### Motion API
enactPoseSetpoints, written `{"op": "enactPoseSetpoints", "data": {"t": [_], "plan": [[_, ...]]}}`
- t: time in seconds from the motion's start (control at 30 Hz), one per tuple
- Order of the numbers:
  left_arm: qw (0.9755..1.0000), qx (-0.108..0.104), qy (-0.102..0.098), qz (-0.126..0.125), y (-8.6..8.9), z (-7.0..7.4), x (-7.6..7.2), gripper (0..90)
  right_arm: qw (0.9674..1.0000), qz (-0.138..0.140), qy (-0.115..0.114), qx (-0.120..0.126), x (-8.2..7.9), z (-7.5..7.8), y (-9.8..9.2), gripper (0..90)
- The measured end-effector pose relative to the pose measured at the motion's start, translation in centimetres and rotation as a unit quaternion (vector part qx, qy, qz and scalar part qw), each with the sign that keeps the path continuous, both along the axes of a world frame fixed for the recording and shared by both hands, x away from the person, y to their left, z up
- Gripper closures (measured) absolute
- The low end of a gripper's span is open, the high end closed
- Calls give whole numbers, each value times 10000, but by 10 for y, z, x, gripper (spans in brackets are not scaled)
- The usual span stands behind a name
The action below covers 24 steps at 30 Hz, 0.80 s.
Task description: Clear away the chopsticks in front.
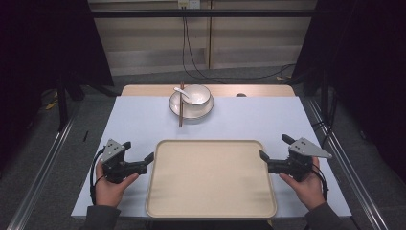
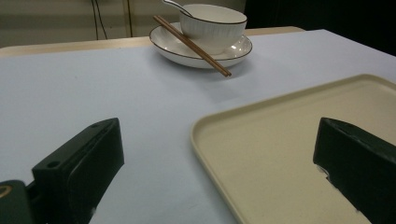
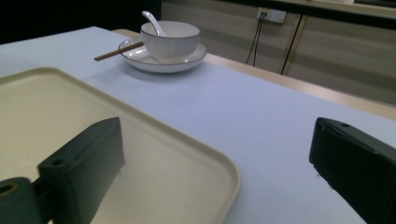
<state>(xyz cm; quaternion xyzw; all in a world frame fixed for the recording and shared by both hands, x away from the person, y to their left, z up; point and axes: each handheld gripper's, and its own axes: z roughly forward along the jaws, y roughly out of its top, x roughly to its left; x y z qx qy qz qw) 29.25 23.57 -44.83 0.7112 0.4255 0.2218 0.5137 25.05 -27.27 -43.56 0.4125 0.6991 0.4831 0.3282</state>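
Observation:
A beige tray [image 1: 210, 142] lies empty at the near middle of the table. Behind it a white bowl [image 1: 197, 94] with a white spoon [image 1: 181, 91] in it stands on a white plate [image 1: 203, 110]. Brown chopsticks [image 1: 181, 109] rest across the plate's left rim. My left gripper [image 1: 139, 150] is open beside the tray's left edge; in the left gripper view [image 2: 217, 130] one jaw is over the table and the other over the tray [image 2: 261, 154]. My right gripper [image 1: 274, 146] is open at the tray's right edge, straddling the rim in the right gripper view [image 3: 215, 135]. Nothing is held.
The table has a pale blue top [image 1: 139, 120] with a wooden strip [image 1: 268, 90] along its far edge. Cables [image 1: 191, 62] hang down the wall behind. Metal rails [image 1: 43, 163] run along both sides of the table, on the floor.

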Motion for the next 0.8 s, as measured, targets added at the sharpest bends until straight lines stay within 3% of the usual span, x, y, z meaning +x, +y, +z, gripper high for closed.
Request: {"op": "enactPoseSetpoints", "data": {"t": [0.07,0.43,0.6,0.8], "plan": [[10000,-27,-10,23,2,0,0,15,9999,-8,-117,65,0,2,0,30],[9999,-144,66,9,4,-1,5,16,9998,-162,-48,92,1,2,-2,23],[9997,-172,181,77,1,-3,9,31,9999,-102,-43,87,0,2,-1,23],[9996,-220,146,85,-5,-1,18,35,9999,-53,-81,93,-3,4,-1,24]]}}
